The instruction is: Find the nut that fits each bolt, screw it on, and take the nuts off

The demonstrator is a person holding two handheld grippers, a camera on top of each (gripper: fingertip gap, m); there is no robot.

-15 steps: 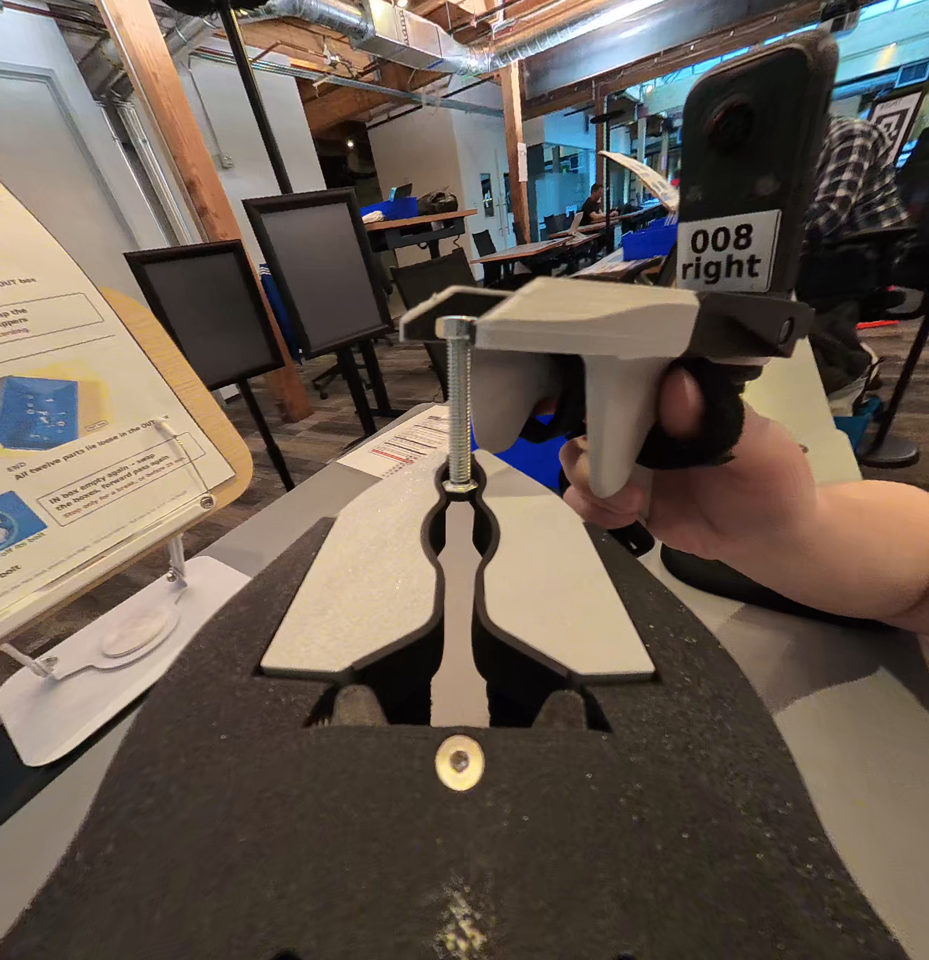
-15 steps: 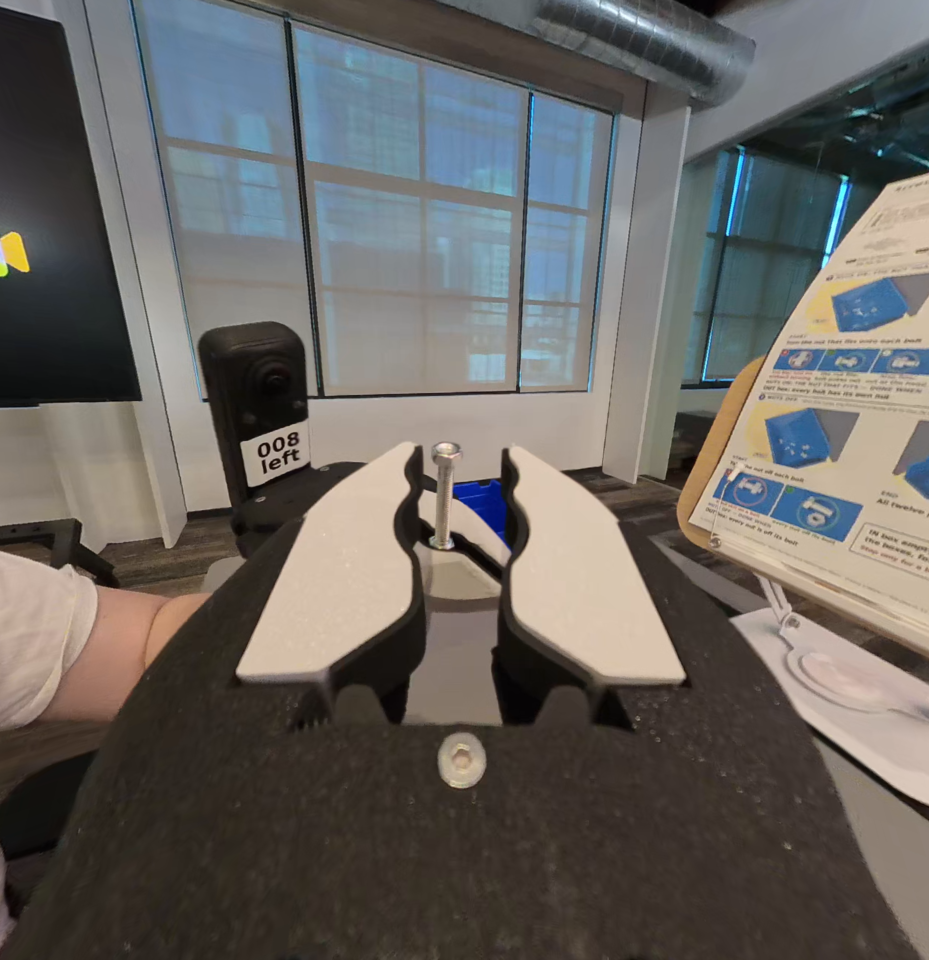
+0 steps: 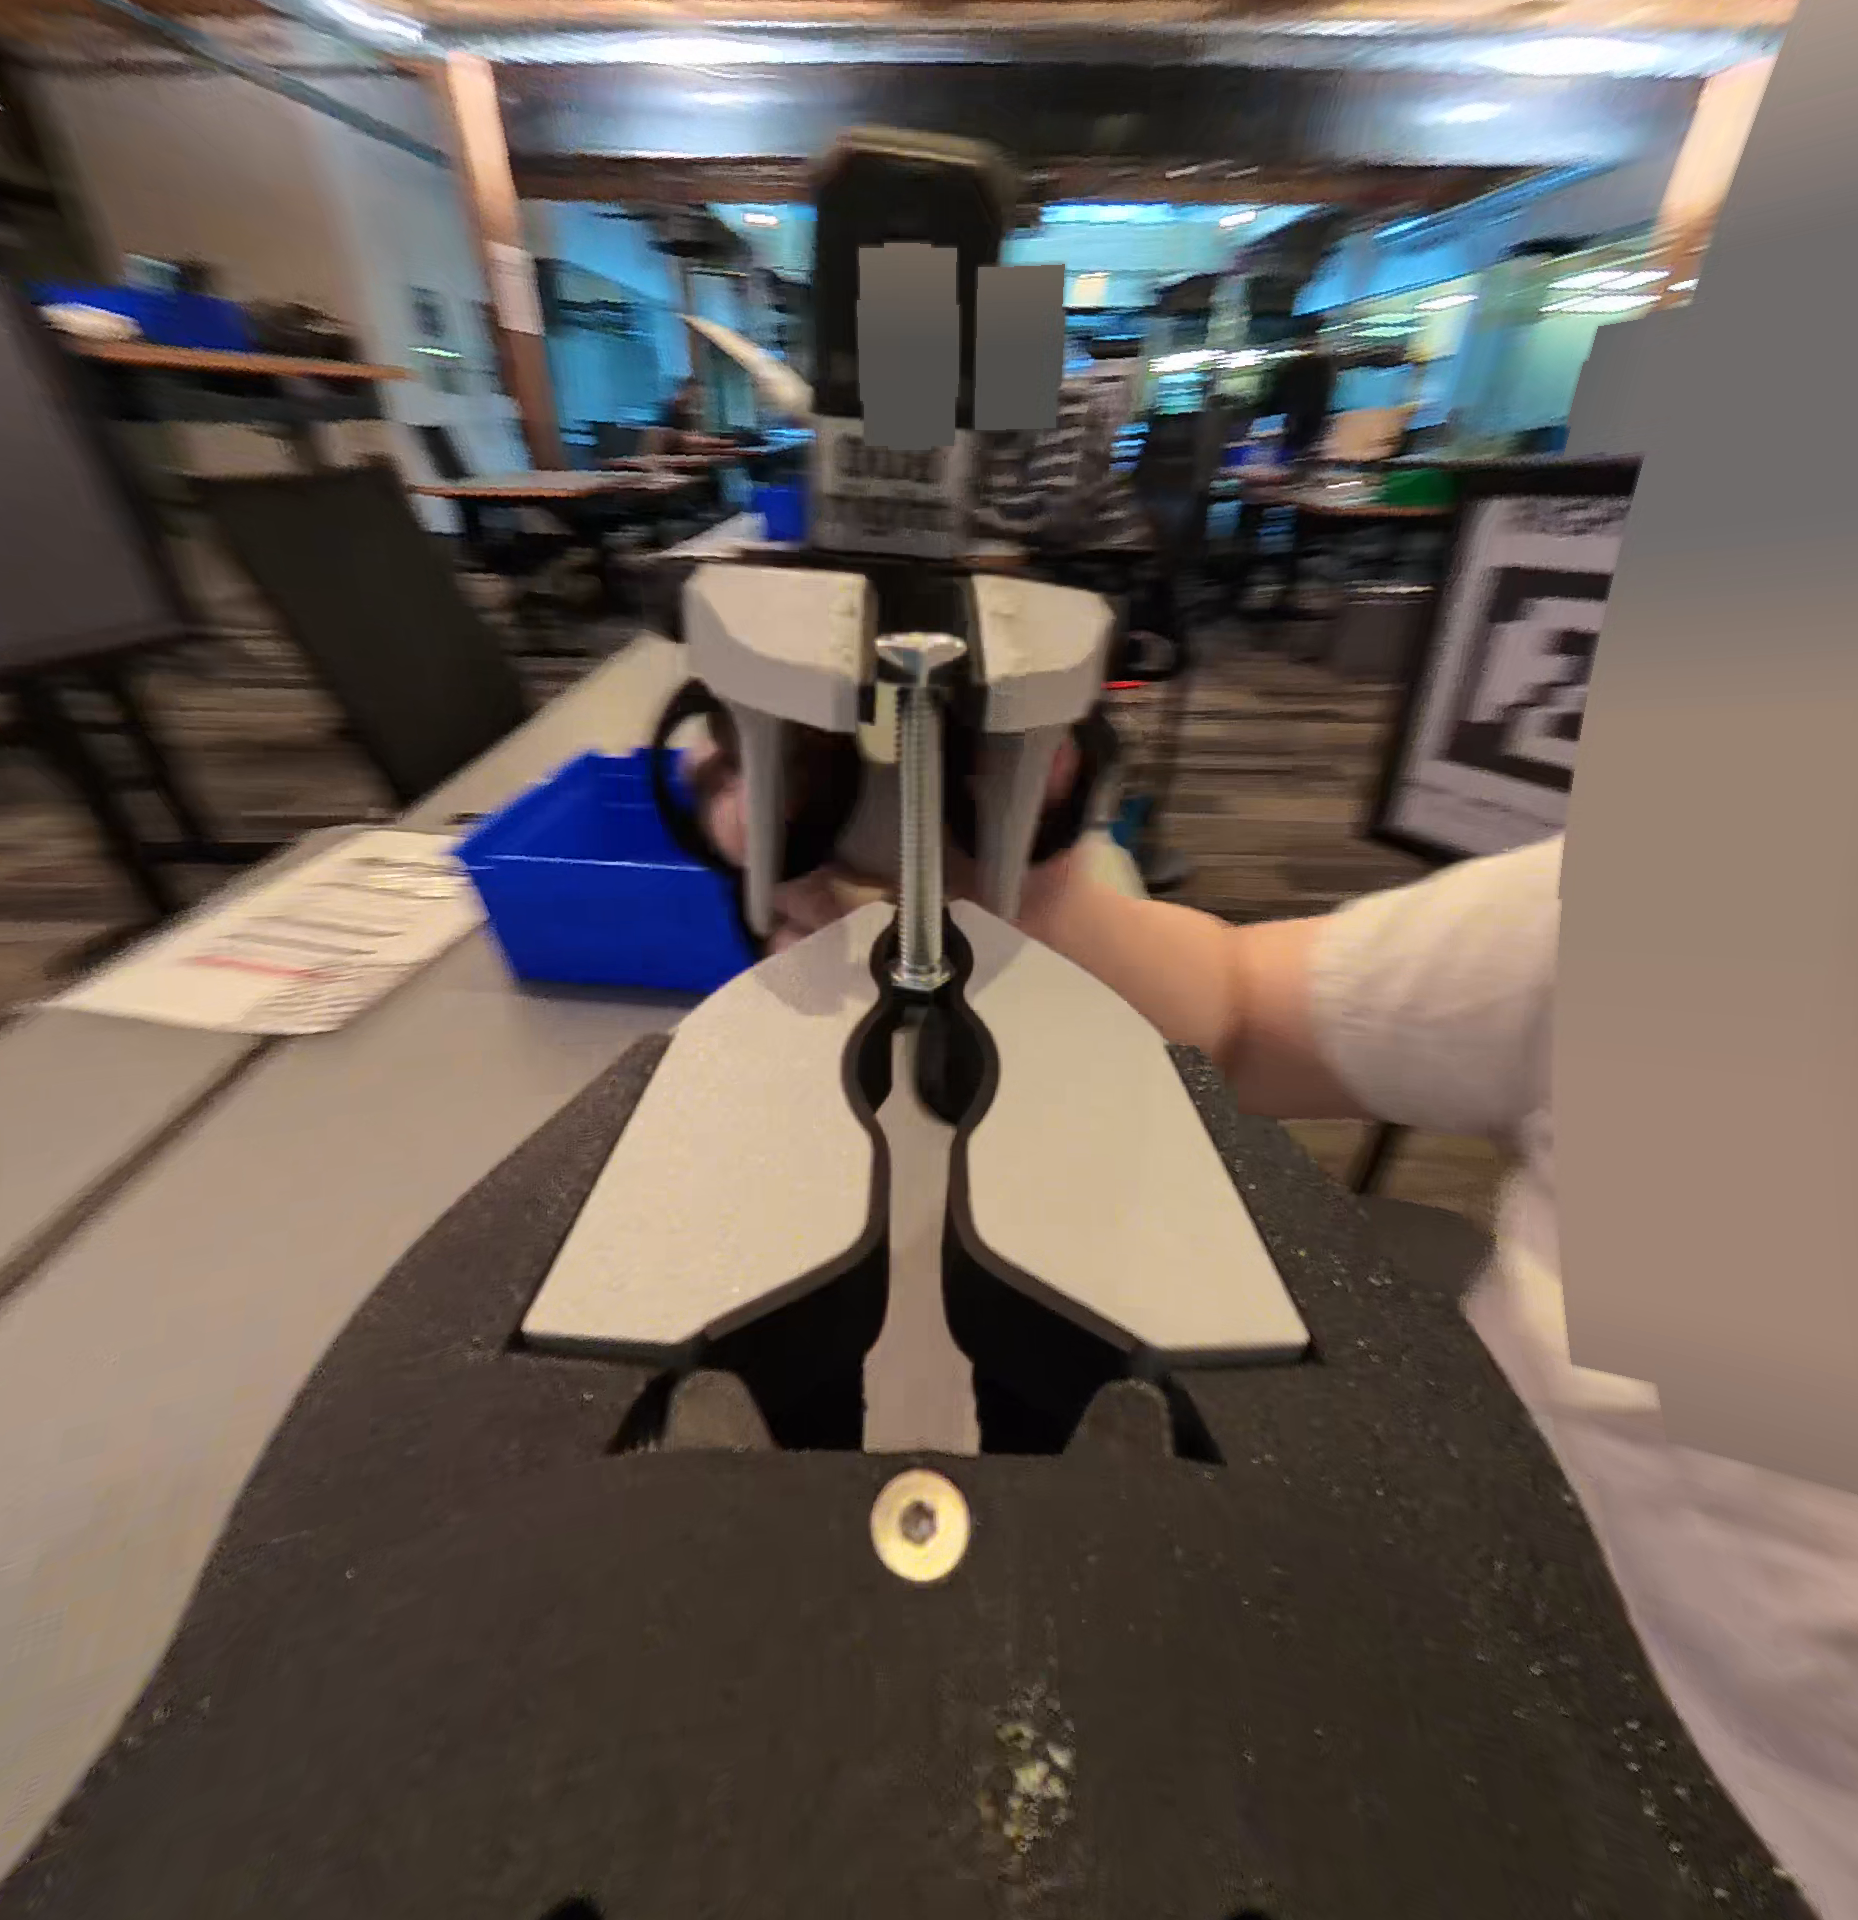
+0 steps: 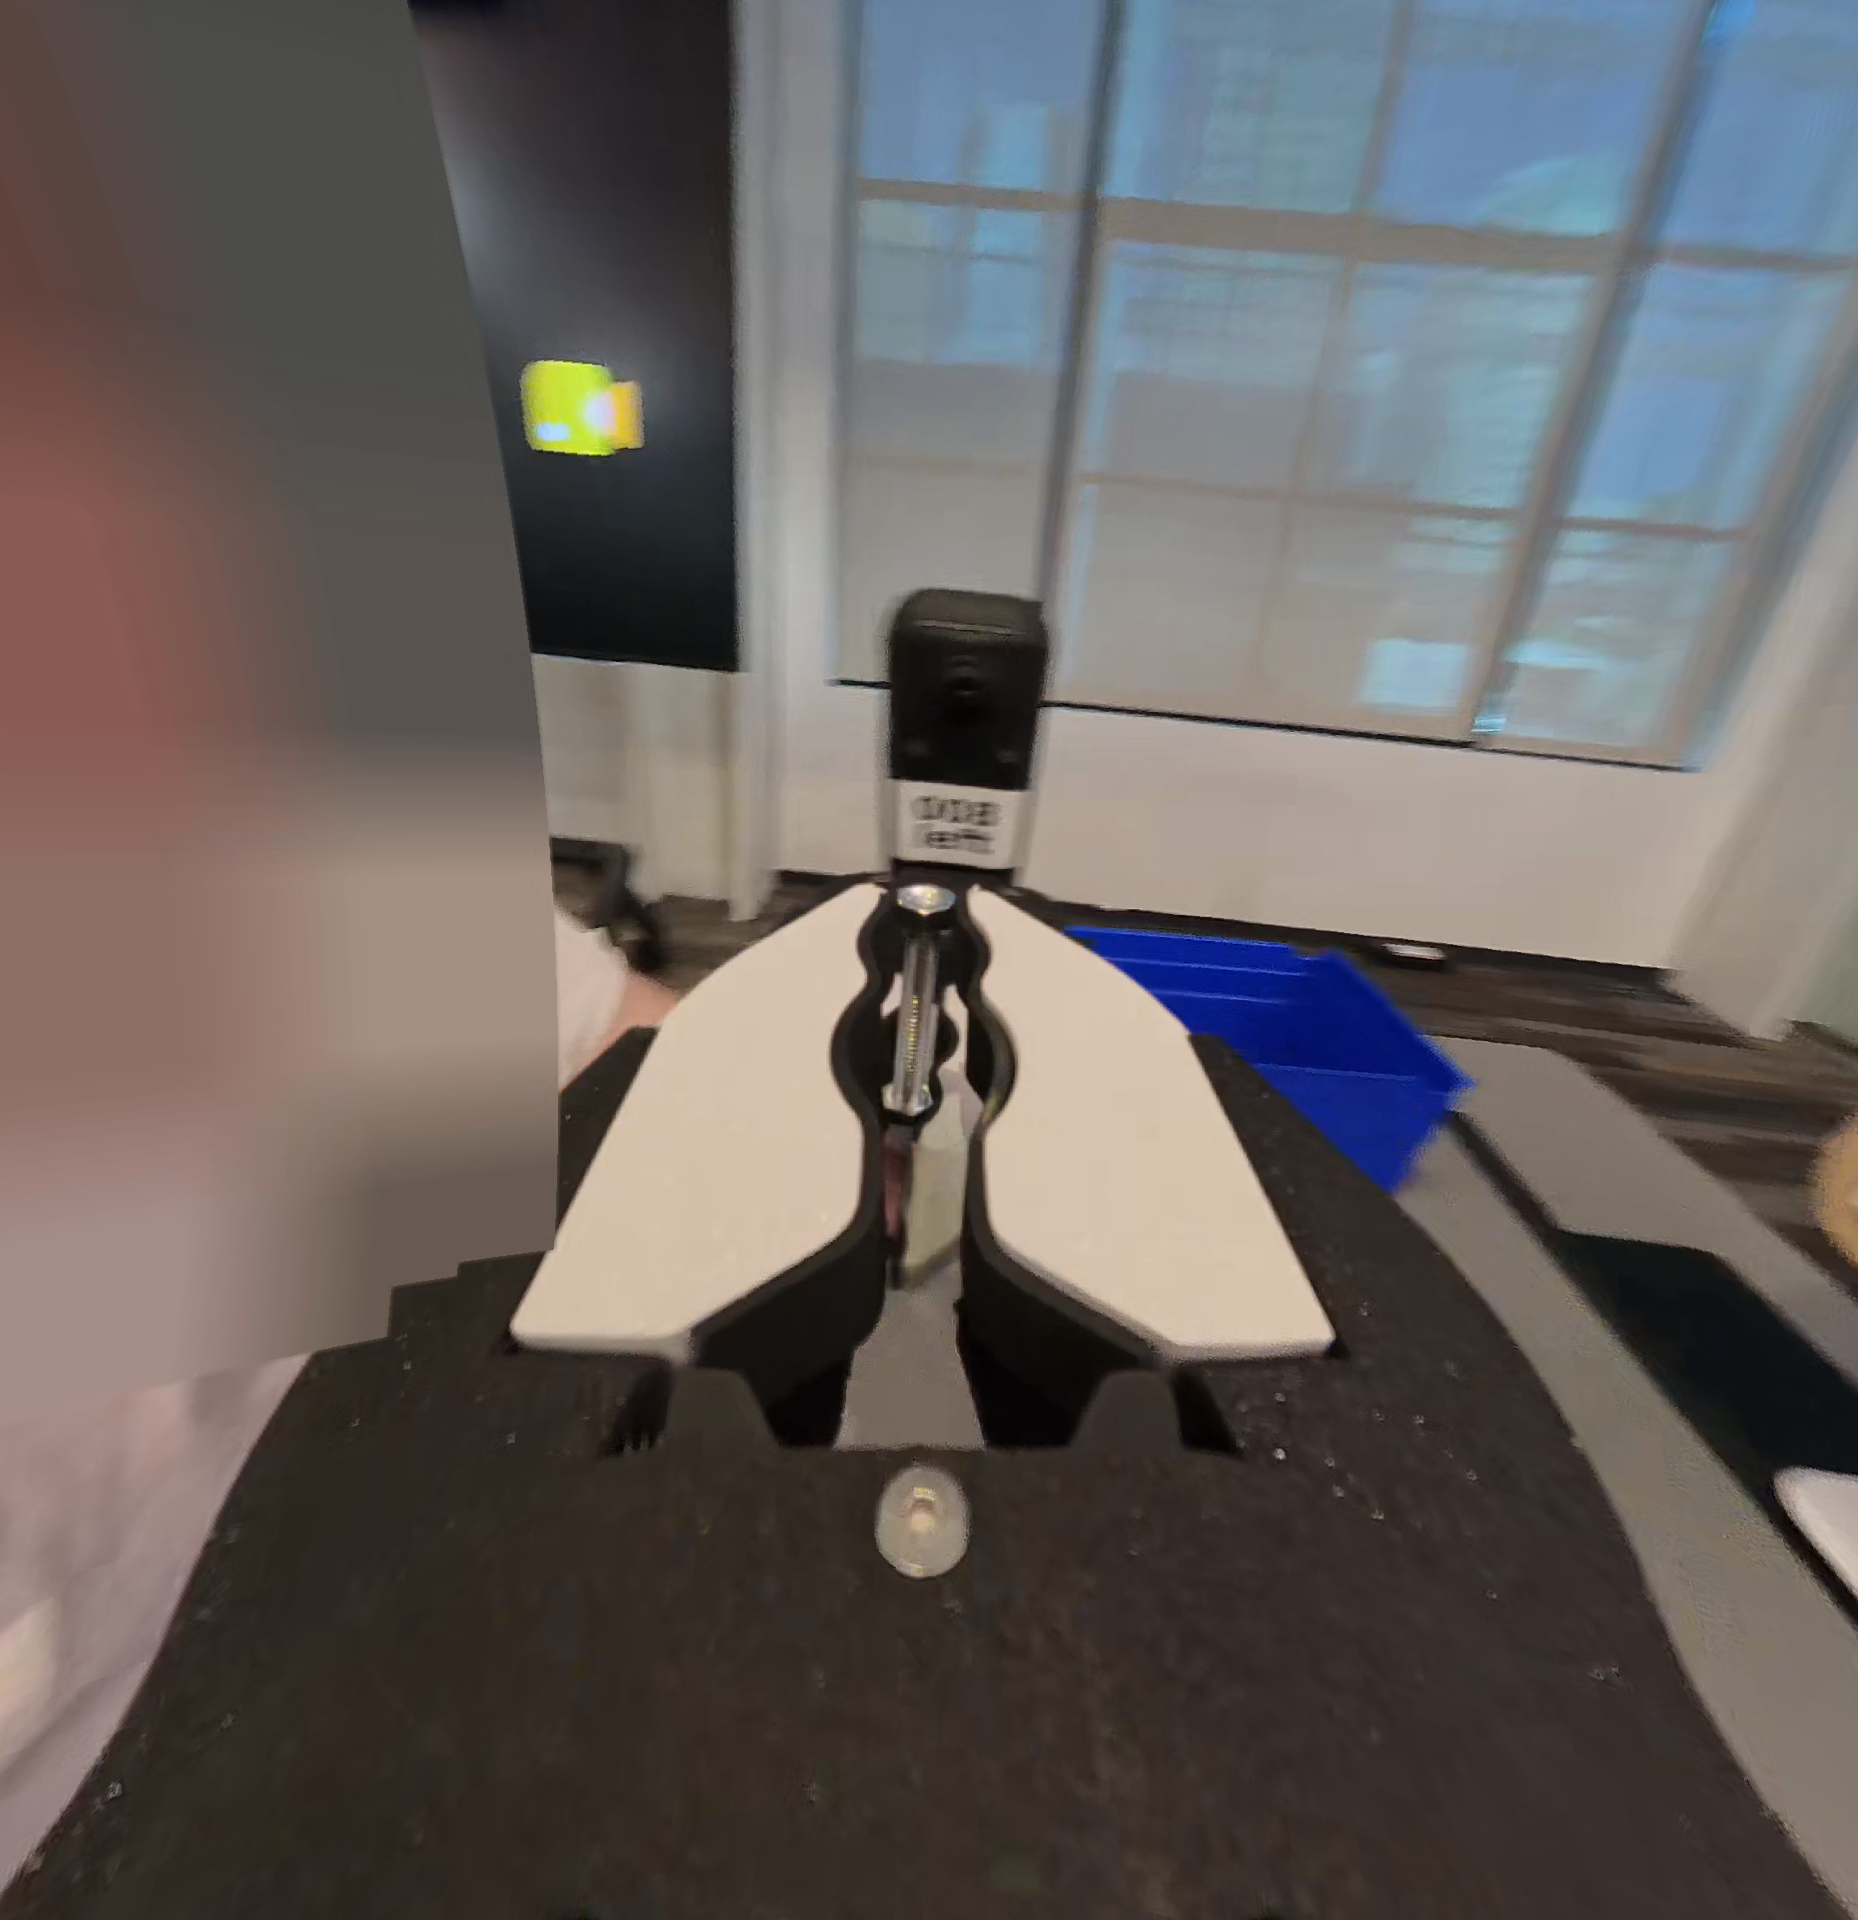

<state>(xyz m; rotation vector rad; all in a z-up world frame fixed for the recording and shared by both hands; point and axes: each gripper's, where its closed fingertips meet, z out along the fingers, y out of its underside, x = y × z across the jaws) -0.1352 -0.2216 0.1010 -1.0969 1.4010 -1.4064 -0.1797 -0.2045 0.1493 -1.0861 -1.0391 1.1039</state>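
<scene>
A long silver bolt (image 3: 920, 821) stands upright between my two grippers. My left gripper (image 3: 920, 940) is shut on the nut (image 3: 920, 974) at the bolt's lower end. My right gripper (image 3: 917, 675) faces it, with its fingertips closed around the bolt head (image 3: 919, 652). In the right wrist view my right gripper (image 4: 925, 906) grips the bolt head (image 4: 923, 899). The bolt's shaft (image 4: 912, 1013) runs down between its fingers to the nut (image 4: 907, 1101). The left gripper's camera body (image 4: 964, 717) stands just behind. Both views are blurred.
A blue bin (image 3: 592, 883) sits on the grey table (image 3: 177, 1143) to the left, beside a printed sheet (image 3: 301, 935). It also shows at the right in the right wrist view (image 4: 1299, 1023). A person's white-sleeved arm (image 3: 1424, 997) reaches in from the right. Left tips to right tips: about 6 cm.
My right gripper's fingers have closed in on the bolt head. Both grippers have swung round and now face each other head-on. The instruction board has left the left wrist view.
</scene>
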